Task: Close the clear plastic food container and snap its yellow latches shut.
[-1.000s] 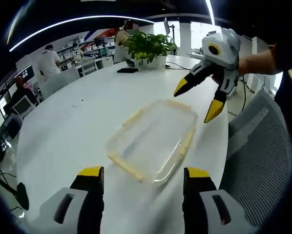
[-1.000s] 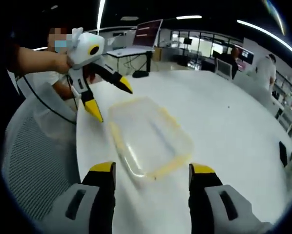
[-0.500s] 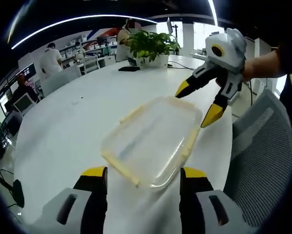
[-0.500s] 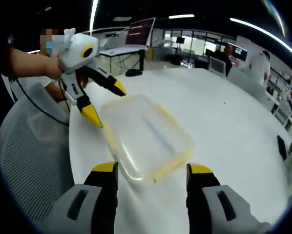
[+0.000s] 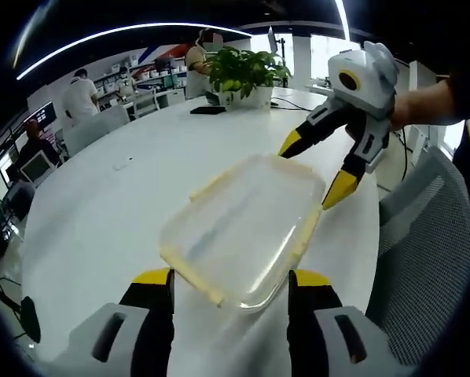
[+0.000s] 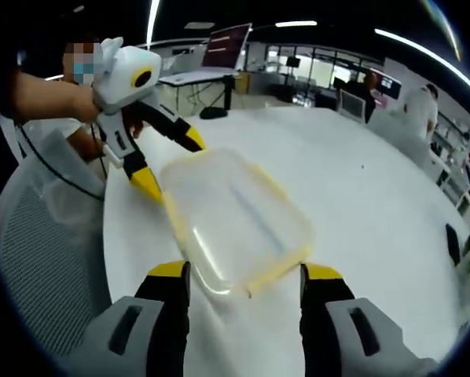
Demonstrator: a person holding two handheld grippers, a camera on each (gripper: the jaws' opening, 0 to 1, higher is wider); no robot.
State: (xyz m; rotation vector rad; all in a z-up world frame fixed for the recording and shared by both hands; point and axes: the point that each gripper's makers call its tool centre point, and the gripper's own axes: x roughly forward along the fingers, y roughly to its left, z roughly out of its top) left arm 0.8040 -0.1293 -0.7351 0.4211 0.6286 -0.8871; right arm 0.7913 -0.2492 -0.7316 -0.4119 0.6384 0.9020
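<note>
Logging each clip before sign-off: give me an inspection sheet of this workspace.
Surface: white table, mostly bare.
Job's things: clear container with yellow latches lies flat near the table edge.
Clutter: potted plant and a dark flat object at the far side.
Grippers: left tongs and right tongs open, at opposite ends of the container.
Cables: one beside the plant.
Surroundings: mesh chair, office desks, people.

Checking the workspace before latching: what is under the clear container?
The clear container sits on the white table; the tabletop shows through its clear plastic. Nothing else is visible beneath it.
</note>
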